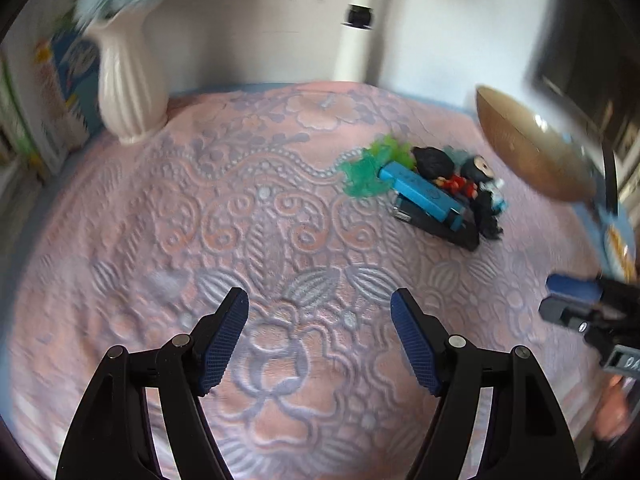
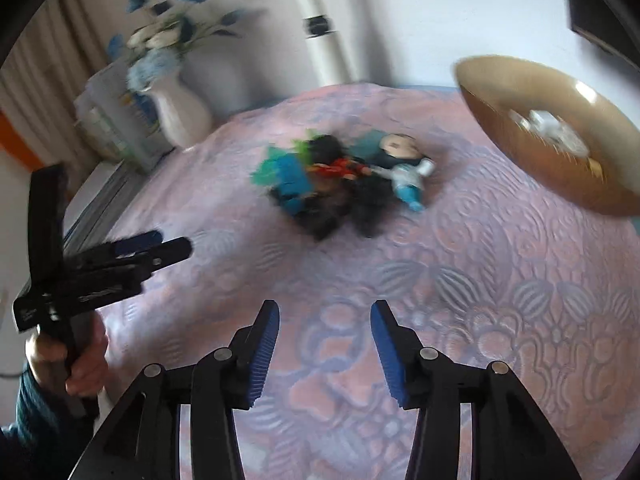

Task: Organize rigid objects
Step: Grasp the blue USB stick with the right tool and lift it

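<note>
A small pile of objects lies on the pink embossed cloth (image 1: 260, 216): a blue and black stapler (image 1: 428, 204), a green plastic piece (image 1: 366, 170), a black lump (image 1: 434, 160) and small figurines (image 1: 476, 178). In the right wrist view the pile (image 2: 320, 184) is blurred, with a blue-and-white doll figure (image 2: 404, 172) at its right. My left gripper (image 1: 320, 340) is open and empty, well short of the pile. My right gripper (image 2: 324, 354) is open and empty, also short of the pile. Each gripper shows at the edge of the other's view: the right (image 1: 576, 304), the left (image 2: 160, 250).
A brown glass bowl (image 2: 540, 136) holding small white items stands at the right, also in the left wrist view (image 1: 532, 148). A white ribbed vase (image 1: 128, 88) with blue flowers stands at the back left beside boxes (image 1: 60, 92). A white pipe (image 1: 356, 20) runs up the wall.
</note>
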Available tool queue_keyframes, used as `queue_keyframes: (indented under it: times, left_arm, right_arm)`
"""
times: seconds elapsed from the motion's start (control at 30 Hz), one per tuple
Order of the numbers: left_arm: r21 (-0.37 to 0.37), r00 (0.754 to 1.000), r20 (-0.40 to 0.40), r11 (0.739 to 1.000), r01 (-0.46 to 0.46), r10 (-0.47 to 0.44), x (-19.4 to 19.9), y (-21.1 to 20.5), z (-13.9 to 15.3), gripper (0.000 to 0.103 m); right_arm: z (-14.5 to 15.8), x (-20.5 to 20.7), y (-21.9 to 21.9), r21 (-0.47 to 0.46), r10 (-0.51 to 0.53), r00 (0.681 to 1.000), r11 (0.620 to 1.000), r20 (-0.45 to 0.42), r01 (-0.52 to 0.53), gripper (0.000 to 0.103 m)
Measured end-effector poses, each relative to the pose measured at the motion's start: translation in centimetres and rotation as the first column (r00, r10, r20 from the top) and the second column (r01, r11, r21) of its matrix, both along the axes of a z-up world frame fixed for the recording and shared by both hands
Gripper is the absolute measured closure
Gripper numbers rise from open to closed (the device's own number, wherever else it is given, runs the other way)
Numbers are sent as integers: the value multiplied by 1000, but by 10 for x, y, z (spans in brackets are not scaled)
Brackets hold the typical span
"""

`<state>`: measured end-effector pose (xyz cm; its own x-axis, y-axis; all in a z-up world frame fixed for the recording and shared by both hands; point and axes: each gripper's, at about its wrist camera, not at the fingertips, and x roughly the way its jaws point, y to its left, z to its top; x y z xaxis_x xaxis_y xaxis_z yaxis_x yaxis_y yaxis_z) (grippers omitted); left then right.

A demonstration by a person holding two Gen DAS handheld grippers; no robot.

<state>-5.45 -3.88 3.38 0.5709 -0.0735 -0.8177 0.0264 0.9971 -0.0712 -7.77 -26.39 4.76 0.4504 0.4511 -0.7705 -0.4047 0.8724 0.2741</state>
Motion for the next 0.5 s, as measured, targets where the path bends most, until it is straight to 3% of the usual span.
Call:
queue_keyframes:
  times: [0.1, 0.2, 0.3, 0.43, 0.5]
  left_arm:
    - [-34, 997, -28, 997, 67, -68, 22, 7, 23, 31]
    - [-15, 987, 15, 987, 158, -158, 47, 8, 29, 31]
    - [3, 970, -16, 970, 244, -244, 74, -1, 12, 32]
    - [-102, 947, -55, 945, 310, -316, 104, -4, -11, 32]
    - [-101, 941, -51, 939, 330, -336, 114, -7, -17, 32]
  right_arm:
    - [25, 8, 20, -36, 76, 997, 997, 24, -75, 57]
    - [34, 26, 42, -86, 100, 993, 992, 63, -94, 57]
    - [17, 53, 55, -84, 93, 995, 992, 20, -91, 57]
    - [-6, 78, 64, -27, 84, 996, 996, -37, -85, 57]
    - [-10, 85, 69, -52, 73, 997, 996, -23, -74, 57]
